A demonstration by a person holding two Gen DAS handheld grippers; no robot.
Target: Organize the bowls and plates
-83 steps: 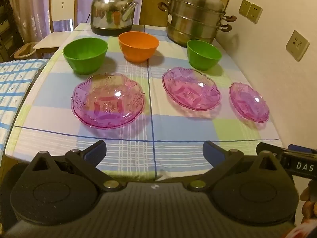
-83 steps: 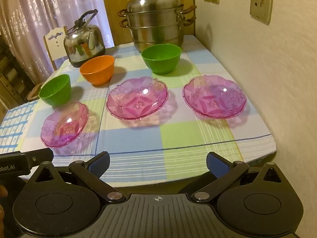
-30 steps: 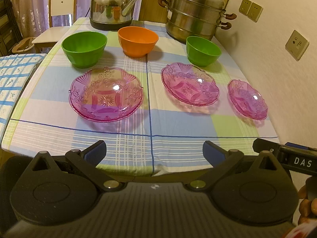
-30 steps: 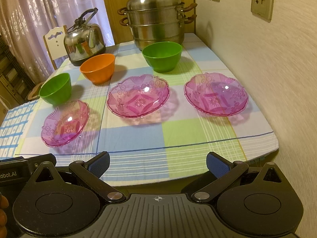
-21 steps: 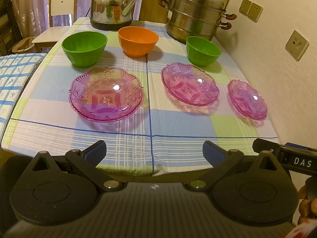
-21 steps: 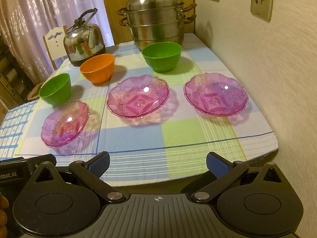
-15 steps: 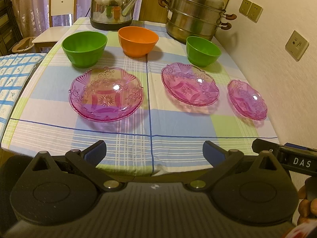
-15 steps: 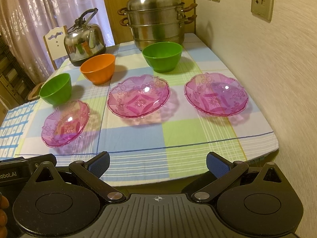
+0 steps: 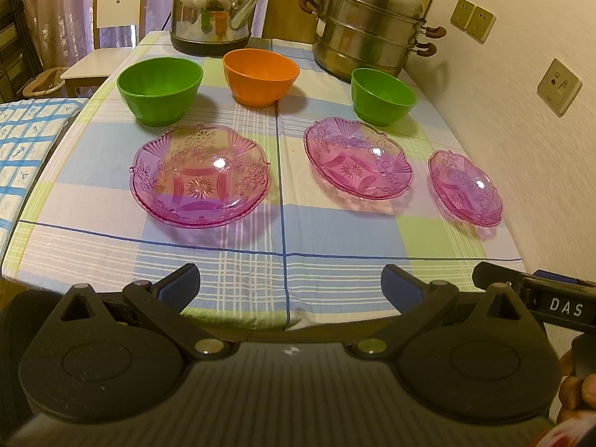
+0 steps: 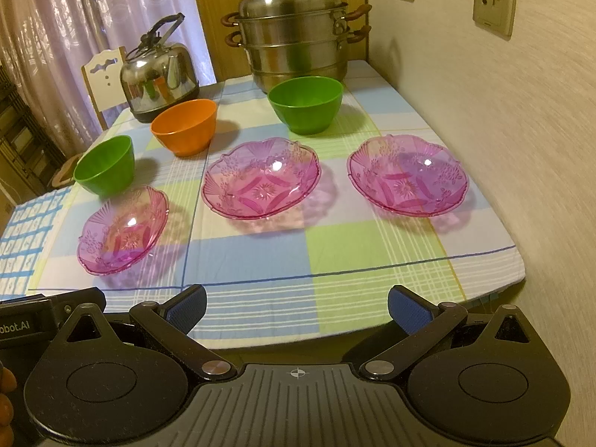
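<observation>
Left tool [image 9: 288, 283], right tool [image 10: 296, 307]: wide open, empty, short of desk [image 9: 335, 234]. Advice: pinch left pink plate [image 9: 199, 175] by its rim, lift level.

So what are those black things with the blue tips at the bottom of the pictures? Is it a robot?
Not a robot. A person holds one grabber tool in each hand, and each carries a camera looking forward along its two fingers. One picture comes from the left gripper, the other from the right gripper. The blue tips are finger pads. Both grippers are open and hold nothing.

Ahead is a table with a checked tablecloth. On it lie three see-through pink plates, and behind them two green bowls with an orange bowl between. At the back stand a shiny kettle and a big steamer pot.
</observation>
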